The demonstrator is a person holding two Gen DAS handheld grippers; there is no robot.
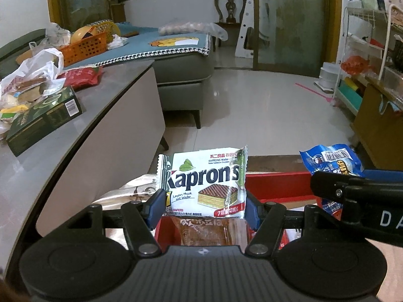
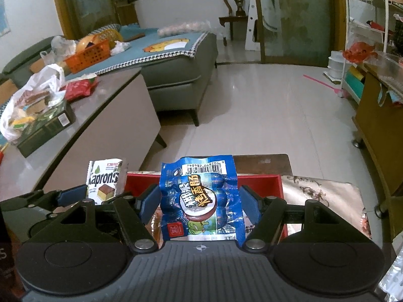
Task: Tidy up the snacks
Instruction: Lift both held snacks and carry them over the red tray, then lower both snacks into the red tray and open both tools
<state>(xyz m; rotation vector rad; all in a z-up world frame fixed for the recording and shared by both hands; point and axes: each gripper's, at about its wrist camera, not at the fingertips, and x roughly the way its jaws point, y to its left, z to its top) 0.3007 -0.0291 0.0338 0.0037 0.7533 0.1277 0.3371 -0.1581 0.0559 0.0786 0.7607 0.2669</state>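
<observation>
My left gripper (image 1: 201, 209) is shut on a white Kaprons wafer packet (image 1: 205, 183) and holds it upright above a red box (image 1: 277, 183). A brown snack pack (image 1: 206, 231) lies in the box below it. My right gripper (image 2: 200, 205) is shut on a blue sausage packet (image 2: 201, 201) over the same red box (image 2: 259, 183). In the left wrist view the right gripper's fingers (image 1: 327, 183) and the blue packet (image 1: 332, 161) show at the right. In the right wrist view the Kaprons packet (image 2: 104, 181) shows at the left.
A grey table (image 1: 83, 130) at the left carries a dark green box (image 1: 42, 118), a white plastic bag of snacks (image 1: 32, 75) and a red packet (image 1: 80, 75). A patterned cloth (image 2: 322, 196) lies right of the red box. A sofa (image 1: 181, 70) and wooden cabinet (image 2: 377, 120) stand beyond.
</observation>
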